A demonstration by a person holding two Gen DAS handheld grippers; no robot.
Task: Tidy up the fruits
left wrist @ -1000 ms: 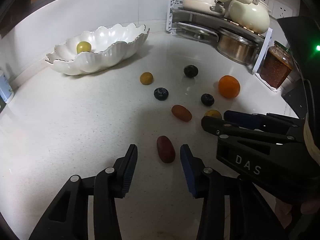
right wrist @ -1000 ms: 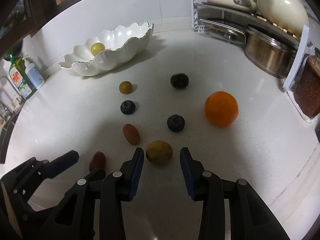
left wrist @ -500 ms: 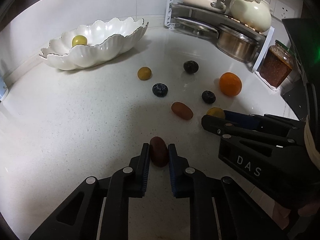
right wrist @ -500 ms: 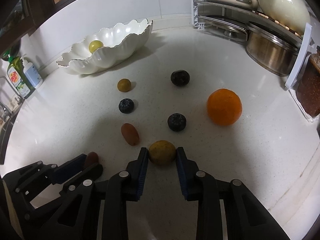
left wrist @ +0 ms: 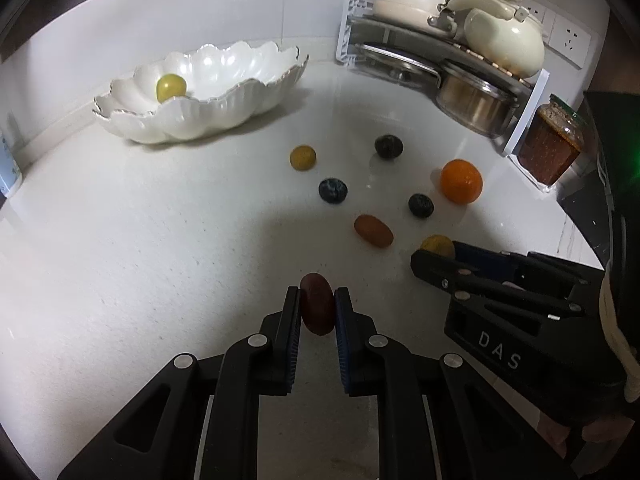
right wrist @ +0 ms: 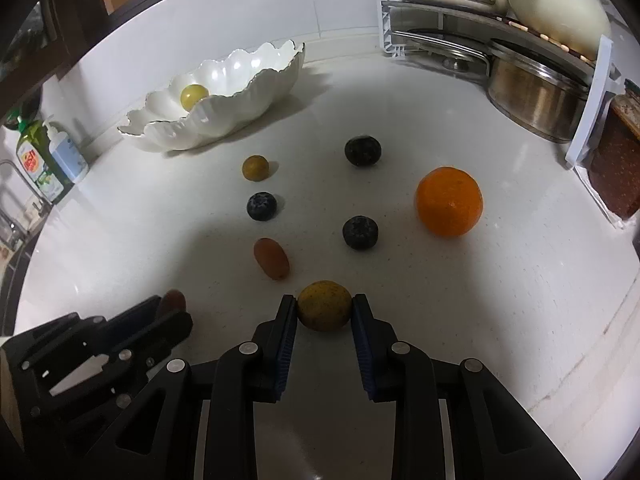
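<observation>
- Dark red oval fruit (left wrist: 318, 309), lower centre, pinched between blue pads.
- Speckled yellow fruit (right wrist: 324, 311), lower centre, likewise pinched.
- Orange (right wrist: 449, 207), right, loose.

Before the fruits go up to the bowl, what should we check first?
1. Left gripper fingers pinch the dark red fruit on both sides: ok.
2. Right gripper fingers pinch the yellow fruit: ok.
3. Fruits lifted off the counter: cannot tell.
4. White bowl has room, only one green fruit inside: ok.
5. Way to the bowl crosses loose fruit, like the blueberry: not ok, go high.
</observation>
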